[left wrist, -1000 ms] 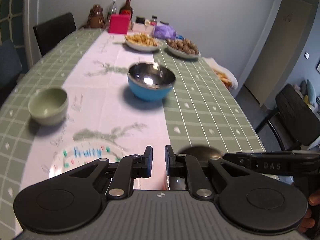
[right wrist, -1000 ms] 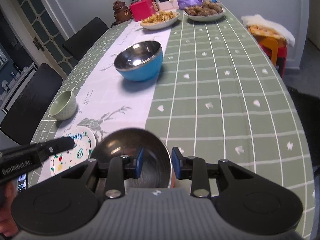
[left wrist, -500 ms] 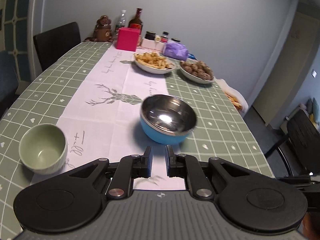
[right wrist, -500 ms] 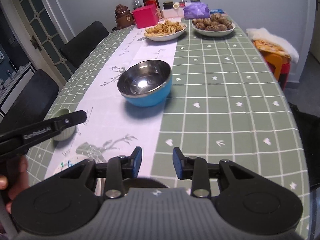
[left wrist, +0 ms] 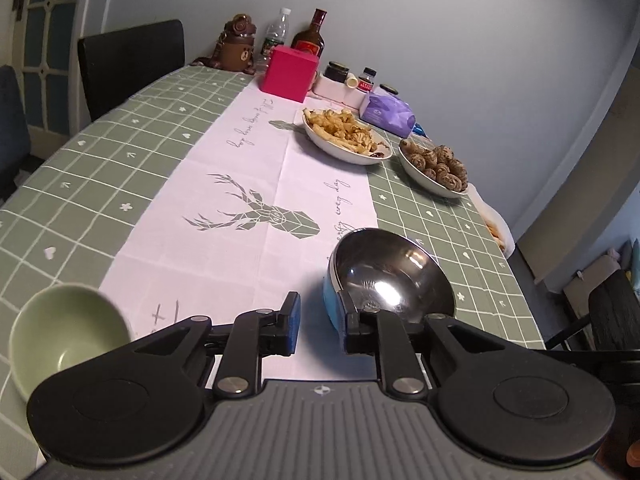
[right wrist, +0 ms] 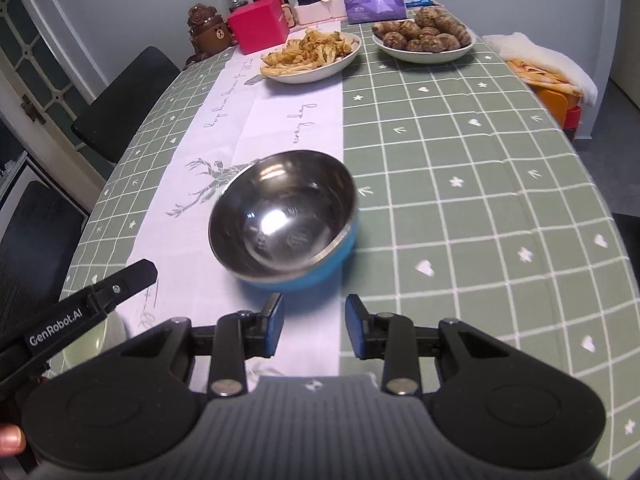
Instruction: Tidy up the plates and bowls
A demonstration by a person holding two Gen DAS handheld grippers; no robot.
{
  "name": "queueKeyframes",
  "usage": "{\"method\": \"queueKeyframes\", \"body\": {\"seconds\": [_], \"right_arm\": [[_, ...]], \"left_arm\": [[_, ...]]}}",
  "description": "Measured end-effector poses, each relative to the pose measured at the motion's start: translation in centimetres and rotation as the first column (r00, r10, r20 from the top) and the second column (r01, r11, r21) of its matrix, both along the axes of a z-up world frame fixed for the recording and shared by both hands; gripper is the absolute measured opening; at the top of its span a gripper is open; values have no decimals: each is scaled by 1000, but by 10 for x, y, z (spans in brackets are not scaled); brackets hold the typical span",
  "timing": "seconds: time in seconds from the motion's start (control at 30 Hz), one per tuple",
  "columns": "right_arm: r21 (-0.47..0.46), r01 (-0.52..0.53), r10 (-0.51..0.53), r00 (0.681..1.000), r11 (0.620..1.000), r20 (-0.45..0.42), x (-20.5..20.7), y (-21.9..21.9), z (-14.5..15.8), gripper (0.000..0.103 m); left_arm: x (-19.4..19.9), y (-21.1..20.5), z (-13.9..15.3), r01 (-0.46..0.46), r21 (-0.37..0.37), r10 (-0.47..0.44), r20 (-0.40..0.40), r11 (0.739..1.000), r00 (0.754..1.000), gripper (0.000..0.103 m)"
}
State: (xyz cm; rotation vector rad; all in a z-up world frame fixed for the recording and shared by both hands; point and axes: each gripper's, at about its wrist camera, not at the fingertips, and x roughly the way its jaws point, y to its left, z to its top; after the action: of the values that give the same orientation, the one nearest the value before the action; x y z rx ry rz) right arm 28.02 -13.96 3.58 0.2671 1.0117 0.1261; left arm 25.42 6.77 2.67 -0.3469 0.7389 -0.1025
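Note:
A blue bowl (left wrist: 390, 276) with a shiny steel inside stands on the white runner, close in front of both grippers. My left gripper (left wrist: 318, 320) is just short of its near left rim; its jaws are opening and nothing is between them. A pale green bowl (left wrist: 68, 332) sits to the left of it. In the right wrist view the blue bowl (right wrist: 284, 216) lies just ahead of my right gripper (right wrist: 314, 320), which is open and holds nothing. One left finger (right wrist: 120, 284) reaches in from the left, partly covering the green bowl (right wrist: 86, 344).
Farther along the table stand a plate of fries (right wrist: 310, 56) and a plate of brown round snacks (right wrist: 424, 38). Behind them are a pink box (right wrist: 260, 28), bottles and jars. Black chairs (right wrist: 128, 96) line the left side; an orange stool (right wrist: 556, 96) stands right.
Both grippers have moved forward along the table towards the blue bowl. The dark steel bowl and the printed plate have dropped out of view. The left jaws have widened.

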Motion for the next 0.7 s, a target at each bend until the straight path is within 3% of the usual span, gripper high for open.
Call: {"method": "queueKeyframes", "body": {"seconds": [0.17, 0.27, 0.37, 0.7], "right_arm": [[-35, 16, -16, 1000, 999, 5, 21, 8, -2, 33], [-60, 60, -60, 998, 996, -7, 32, 2, -7, 33], [-55, 96, -97, 995, 994, -19, 39, -7, -13, 33], [-12, 106, -106, 993, 994, -51, 53, -11, -29, 24]], "left_arm": [[16, 10, -13, -35, -22, 35, -25, 999, 999, 21], [23, 9, -17, -11, -61, 10, -21, 998, 1000, 22], [29, 5, -20, -4, -91, 3, -10, 996, 1000, 32], [45, -12, -37, 7, -98, -11, -32, 995, 999, 35]]}}
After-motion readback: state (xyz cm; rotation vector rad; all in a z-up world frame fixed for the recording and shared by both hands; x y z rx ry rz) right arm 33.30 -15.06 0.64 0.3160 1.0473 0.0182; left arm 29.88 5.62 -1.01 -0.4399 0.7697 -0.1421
